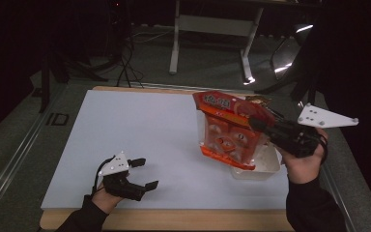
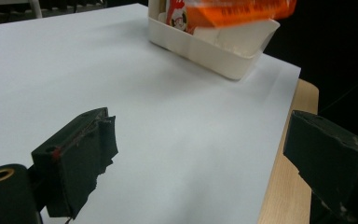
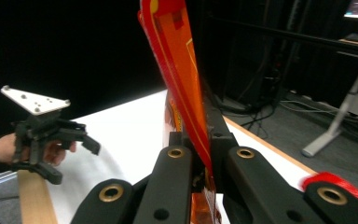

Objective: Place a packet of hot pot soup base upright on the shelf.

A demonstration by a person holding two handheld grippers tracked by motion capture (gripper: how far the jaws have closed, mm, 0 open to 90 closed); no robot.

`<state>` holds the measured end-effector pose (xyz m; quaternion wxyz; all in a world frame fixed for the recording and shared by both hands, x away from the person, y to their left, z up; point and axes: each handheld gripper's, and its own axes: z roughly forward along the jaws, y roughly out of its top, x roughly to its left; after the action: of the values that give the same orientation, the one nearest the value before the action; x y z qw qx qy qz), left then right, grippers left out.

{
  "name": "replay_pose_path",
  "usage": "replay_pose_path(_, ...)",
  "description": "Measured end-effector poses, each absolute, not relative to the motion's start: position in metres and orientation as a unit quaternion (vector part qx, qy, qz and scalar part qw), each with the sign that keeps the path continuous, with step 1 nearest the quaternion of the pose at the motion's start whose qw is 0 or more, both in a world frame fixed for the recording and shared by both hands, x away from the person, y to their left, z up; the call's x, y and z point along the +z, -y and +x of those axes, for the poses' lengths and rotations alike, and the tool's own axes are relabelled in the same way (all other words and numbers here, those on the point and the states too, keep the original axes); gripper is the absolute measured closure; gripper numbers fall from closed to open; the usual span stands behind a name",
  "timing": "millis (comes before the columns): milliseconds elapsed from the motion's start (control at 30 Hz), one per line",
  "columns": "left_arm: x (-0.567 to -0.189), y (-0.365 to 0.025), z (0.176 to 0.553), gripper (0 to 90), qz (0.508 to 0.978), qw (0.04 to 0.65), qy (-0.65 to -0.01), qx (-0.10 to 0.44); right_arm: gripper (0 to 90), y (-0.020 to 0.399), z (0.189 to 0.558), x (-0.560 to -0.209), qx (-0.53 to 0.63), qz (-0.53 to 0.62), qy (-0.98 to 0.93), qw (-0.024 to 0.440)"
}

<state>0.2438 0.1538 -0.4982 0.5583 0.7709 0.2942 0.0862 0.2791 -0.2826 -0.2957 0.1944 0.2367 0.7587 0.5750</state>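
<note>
Orange snack bag (image 1: 227, 129), printed with red and white panels, one item: held upright and tilted over a white tray (image 1: 263, 166) at the right side of the table. Its lower edge hangs just above or inside the tray; whether it touches the tray floor cannot be told.

Right gripper (image 1: 257, 122): jaws clamped on the bag's right edge, seen in the right gripper view as two black jaws pressed flat against the orange film (image 3: 186, 88) rising between them. Grey three-cornered plate on top; the person's right hand (image 1: 302, 162) wraps the handle beside the tray.

Left gripper (image 1: 144, 172): jaws spread wide, nothing between them, low over the near-left part of the sheet. In the left gripper view its jaws stand far apart over bare white surface, with the tray (image 2: 214, 51) and the bag's bottom (image 2: 228, 11) beyond. Left hand (image 1: 107, 198) in a dark sleeve at the table's near edge.

White sheet (image 1: 135, 135): covers most of a wooden table (image 1: 174, 220), whose edge shows along the near and far sides.

Background: dark floor, a pale desk frame (image 1: 212, 29), cables.

The two grippers are well apart.
</note>
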Motion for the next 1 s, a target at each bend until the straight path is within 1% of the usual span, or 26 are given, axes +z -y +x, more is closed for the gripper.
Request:
replay_pose_path(233,-0.500,-0.155,0.246,8.3,0.770,0.557,-0.300,0.084,90.0,0.310,0.283,-0.292,0.568,0.264,-0.750,0.210)
replay_pose_path(300,-0.500,-0.155,0.247,8.3,0.769,0.557,-0.302,0.084,90.0,0.321,0.282,-0.295,0.563,0.275,-0.748,0.219)
replay_pose_path(500,-0.502,-0.156,0.248,8.3,0.767,0.557,-0.306,0.083,90.0,0.338,0.284,-0.304,0.550,0.297,-0.748,0.223)
replay_pose_path(667,-0.502,-0.155,0.248,8.3,0.767,0.557,-0.306,0.083,90.0,0.346,0.288,-0.310,0.546,0.311,-0.745,0.227)
replay_pose_path(1000,-0.503,-0.156,0.248,8.3,0.767,0.557,-0.307,0.081,90.0,0.347,0.309,-0.332,0.531,0.337,-0.746,0.216)
